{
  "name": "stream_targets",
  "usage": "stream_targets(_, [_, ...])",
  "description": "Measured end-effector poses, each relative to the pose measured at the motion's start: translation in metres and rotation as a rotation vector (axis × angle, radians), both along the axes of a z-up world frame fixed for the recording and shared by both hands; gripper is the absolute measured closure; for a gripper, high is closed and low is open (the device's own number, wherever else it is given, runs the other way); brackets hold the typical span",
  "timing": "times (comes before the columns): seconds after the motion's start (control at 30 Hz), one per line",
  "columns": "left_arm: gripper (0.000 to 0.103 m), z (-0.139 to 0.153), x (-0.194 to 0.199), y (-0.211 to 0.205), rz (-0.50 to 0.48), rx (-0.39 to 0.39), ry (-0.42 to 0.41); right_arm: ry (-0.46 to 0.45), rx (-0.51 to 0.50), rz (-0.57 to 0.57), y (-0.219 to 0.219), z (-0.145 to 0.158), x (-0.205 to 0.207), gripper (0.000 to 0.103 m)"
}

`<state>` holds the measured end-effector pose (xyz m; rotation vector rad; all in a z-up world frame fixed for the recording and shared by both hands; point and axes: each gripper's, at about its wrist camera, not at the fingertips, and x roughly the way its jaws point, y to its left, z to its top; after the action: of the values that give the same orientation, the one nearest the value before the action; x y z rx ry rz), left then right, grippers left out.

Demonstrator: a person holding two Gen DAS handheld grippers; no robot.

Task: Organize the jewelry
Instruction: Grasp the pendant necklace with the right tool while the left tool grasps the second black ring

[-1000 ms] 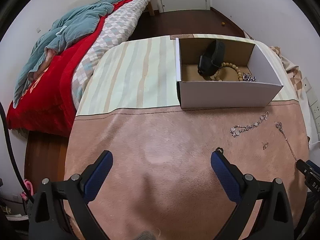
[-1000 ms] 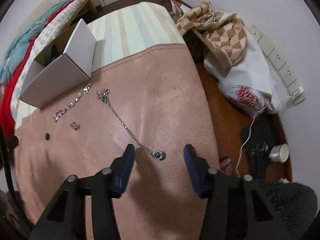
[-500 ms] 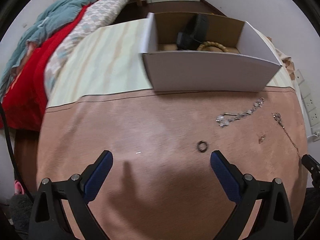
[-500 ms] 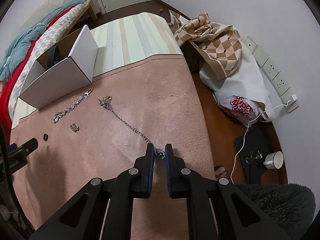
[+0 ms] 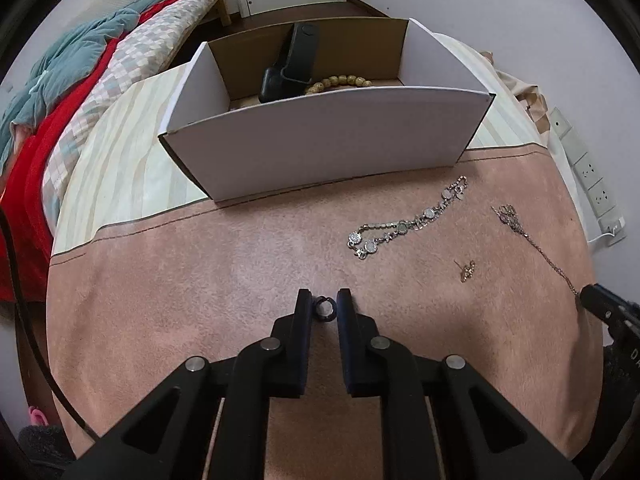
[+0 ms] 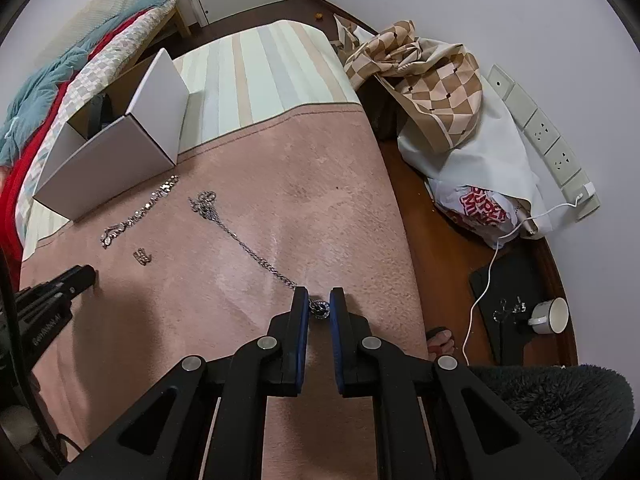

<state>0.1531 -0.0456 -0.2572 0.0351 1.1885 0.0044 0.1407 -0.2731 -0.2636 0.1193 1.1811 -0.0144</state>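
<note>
My left gripper (image 5: 324, 307) is shut on a small dark ring (image 5: 325, 308) on the pink cloth. My right gripper (image 6: 319, 306) is shut on the round pendant (image 6: 319, 308) of a silver chain necklace (image 6: 236, 236) that trails up-left on the cloth. A silver bracelet (image 5: 408, 224) and a small earring (image 5: 467, 271) lie loose on the cloth. A white cardboard box (image 5: 320, 148) at the back holds a black watch (image 5: 290, 64) and a wooden bead bracelet (image 5: 340, 81).
A bed with red and teal blankets (image 5: 60, 92) is at the left. Bags (image 6: 448, 92), a power strip (image 6: 540, 132), a cable and a cup (image 6: 554, 314) are on the floor at the right. The table edge drops off at the right.
My left gripper moved forward and closed on the ring. My right gripper closed on the pendant half a second ago and stays shut on it.
</note>
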Motion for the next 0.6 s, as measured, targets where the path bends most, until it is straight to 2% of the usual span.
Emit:
stream_targets(0.13, [0.093,0.001,0.0,0.005,0.011,-0.01,0.002,-0.023,0.017,0.006,0.002,0.01,0.0,0.092])
stream_targets(0.3, [0.093,0.018,-0.005,0.013,0.023,-0.032,-0.024,-0.067,0.065,0.029,0.008,0.036,-0.001,0.092])
stream_targets(0.6, [0.093,0.074,0.0,0.032,0.035,-0.099,-0.096,-0.157,0.156,0.104,0.026,0.101,0.006,0.092])
